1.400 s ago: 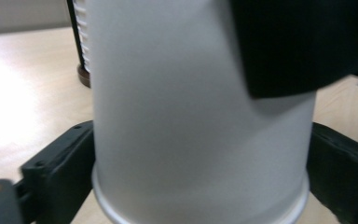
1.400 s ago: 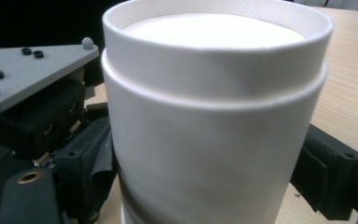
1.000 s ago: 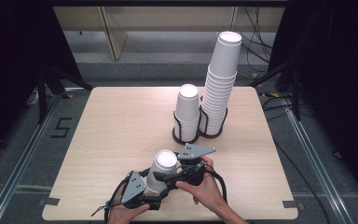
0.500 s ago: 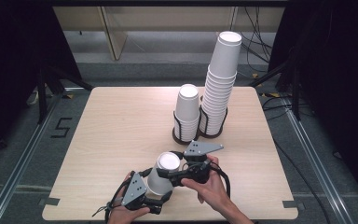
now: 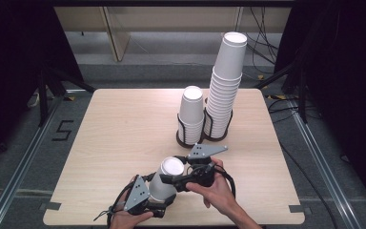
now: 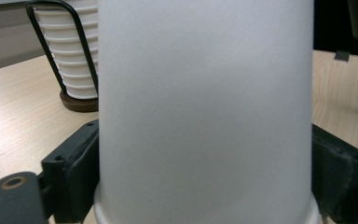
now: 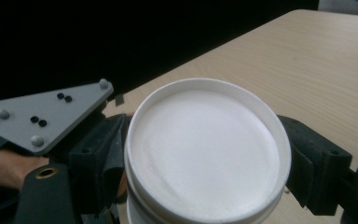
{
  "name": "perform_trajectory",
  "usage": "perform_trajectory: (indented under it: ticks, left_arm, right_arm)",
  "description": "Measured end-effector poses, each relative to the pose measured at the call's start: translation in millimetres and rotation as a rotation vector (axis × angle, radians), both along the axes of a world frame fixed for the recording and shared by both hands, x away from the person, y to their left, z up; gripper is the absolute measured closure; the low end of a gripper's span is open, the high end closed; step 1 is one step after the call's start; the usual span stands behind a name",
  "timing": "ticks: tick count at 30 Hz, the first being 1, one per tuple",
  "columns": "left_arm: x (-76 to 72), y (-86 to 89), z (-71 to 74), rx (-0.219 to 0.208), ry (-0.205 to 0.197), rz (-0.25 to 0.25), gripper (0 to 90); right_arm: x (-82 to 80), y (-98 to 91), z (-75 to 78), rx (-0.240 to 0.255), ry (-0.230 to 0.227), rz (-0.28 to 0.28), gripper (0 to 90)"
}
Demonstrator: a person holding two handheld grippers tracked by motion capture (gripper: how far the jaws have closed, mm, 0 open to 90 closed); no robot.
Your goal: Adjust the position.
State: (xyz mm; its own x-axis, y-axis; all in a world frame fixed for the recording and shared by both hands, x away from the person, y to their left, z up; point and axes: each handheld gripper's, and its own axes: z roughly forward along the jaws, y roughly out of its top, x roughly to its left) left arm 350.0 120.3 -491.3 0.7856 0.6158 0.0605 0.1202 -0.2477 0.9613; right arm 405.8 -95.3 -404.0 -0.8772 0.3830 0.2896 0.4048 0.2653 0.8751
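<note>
High view: an upside-down white paper cup point(image 5: 166, 179), at six o'clock on the table point(image 5: 124, 124), is clamped by both the left gripper point(image 5: 159, 198), whose jaws have just been closing, and the right gripper point(image 5: 169, 180).

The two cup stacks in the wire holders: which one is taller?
The right stack, farther from the grippers, is taller; the left stack beside it reaches only about half as high.

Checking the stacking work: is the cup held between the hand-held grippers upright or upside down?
Upside down. The cup shows its closed white base on top in the right gripper view, and its wider rolled rim sits lowest in the left gripper view.
</note>
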Motion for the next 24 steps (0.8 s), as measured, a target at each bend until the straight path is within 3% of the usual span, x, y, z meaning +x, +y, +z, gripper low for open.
perform_trajectory:
  ticks: [1, 2, 3, 6, 8, 10, 14, 15, 24]
  left_arm:
    - [0.0, 0.0, 0.0, 0.0, 0.0, 0.0, 12.8]
    - [-0.4, 2.5, 2.3, 0.047, -0.002, -0.008, 13.2]
    - [-0.3, 3.8, 3.2, 0.065, -0.008, -0.012, 13.4]
    - [-0.6, 6.7, 4.8, 0.125, -0.014, -0.027, 14.2]
    - [-1.1, 7.7, 4.0, 0.172, -0.019, -0.046, 14.4]
    - [-1.3, 7.6, 3.7, 0.216, -0.019, -0.065, 14.6]
    - [-1.5, 6.2, 3.5, 0.256, -0.012, -0.101, 14.8]
    - [-2.5, 5.8, 3.8, 0.289, -0.022, -0.12, 14.8]
    - [-5.2, 4.8, 5.3, 0.414, -0.053, -0.186, 14.8]
  right_arm:
    - [0.0, 0.0, 0.0, 0.0, 0.0, 0.0, 22.4]
    - [1.5, -3.3, 2.1, -0.019, -0.001, 0.029, 21.1]
    - [1.8, -4.3, 3.1, -0.03, -0.005, 0.041, 19.7]
    - [1.1, -8.6, 8.5, -0.12, -0.057, 0.069, 16.5]
    - [-0.9, -10.6, 11.2, -0.165, -0.062, 0.093, 15.9]
    - [-1.4, -13.0, 12.8, -0.191, -0.106, 0.113, 15.9]
    - [-2.9, -15.2, 13.8, -0.25, -0.117, 0.135, 15.8]
    - [-4.1, -15.6, 13.3, -0.308, -0.116, 0.177, 15.9]
    - [-11.8, -8.7, 8.3, -0.445, -0.134, 0.259, 16.4]
